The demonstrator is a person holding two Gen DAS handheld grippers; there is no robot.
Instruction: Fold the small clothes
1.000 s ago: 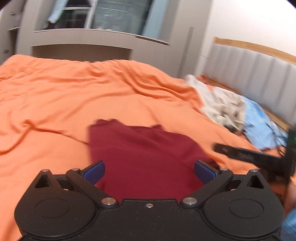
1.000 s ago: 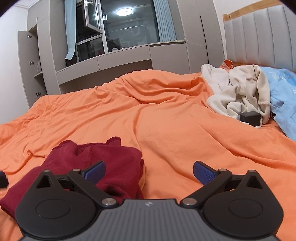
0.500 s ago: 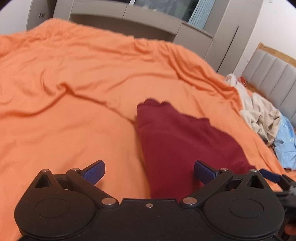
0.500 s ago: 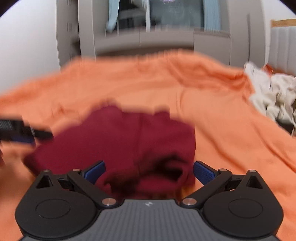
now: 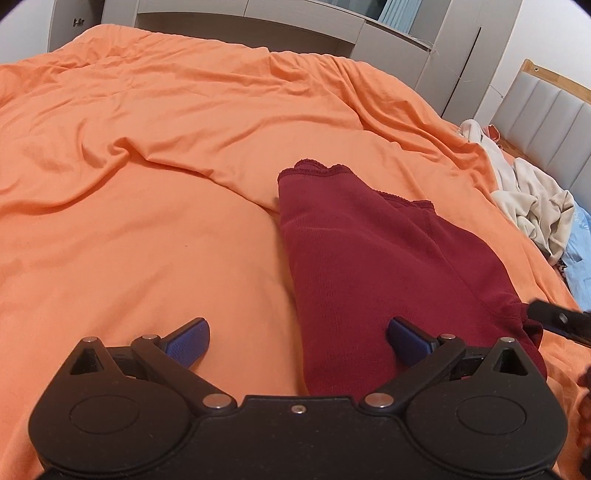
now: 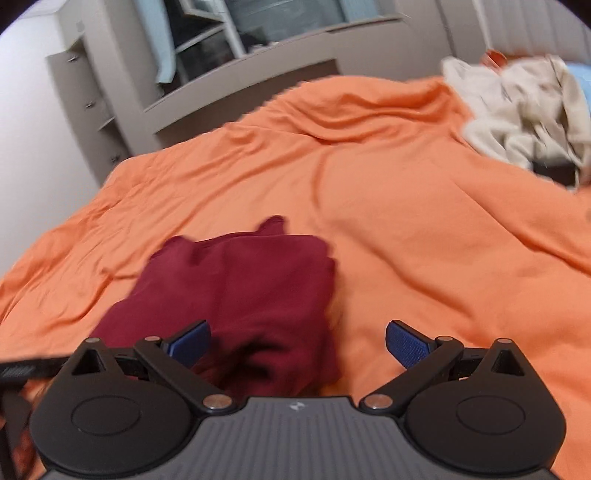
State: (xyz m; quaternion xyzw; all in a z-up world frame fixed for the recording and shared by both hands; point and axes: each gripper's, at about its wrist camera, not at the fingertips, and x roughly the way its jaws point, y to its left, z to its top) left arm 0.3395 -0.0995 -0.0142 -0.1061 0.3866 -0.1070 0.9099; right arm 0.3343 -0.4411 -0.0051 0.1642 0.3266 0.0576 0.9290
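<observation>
A dark red garment (image 5: 373, 266) lies flat on the orange bedcover (image 5: 155, 192), its scalloped hem toward the far side. My left gripper (image 5: 298, 341) is open just above the garment's near left edge, holding nothing. The other gripper's black tip (image 5: 554, 319) shows at the garment's near right corner. In the right wrist view the same red garment (image 6: 243, 295) lies bunched ahead and left, and my right gripper (image 6: 298, 341) is open over its near right edge, holding nothing. That view is blurred.
A heap of cream clothes (image 5: 532, 195) and a light blue garment (image 5: 578, 251) lie by the padded grey headboard (image 5: 546, 114) at the right. Grey cabinets (image 5: 258, 22) stand beyond the bed's far edge. A small black object (image 6: 554, 171) rests by the cream heap.
My left gripper has swung left and drawn back, so the red garment now lies to its right. My right gripper has shifted from the bare cover to the garment's right edge.
</observation>
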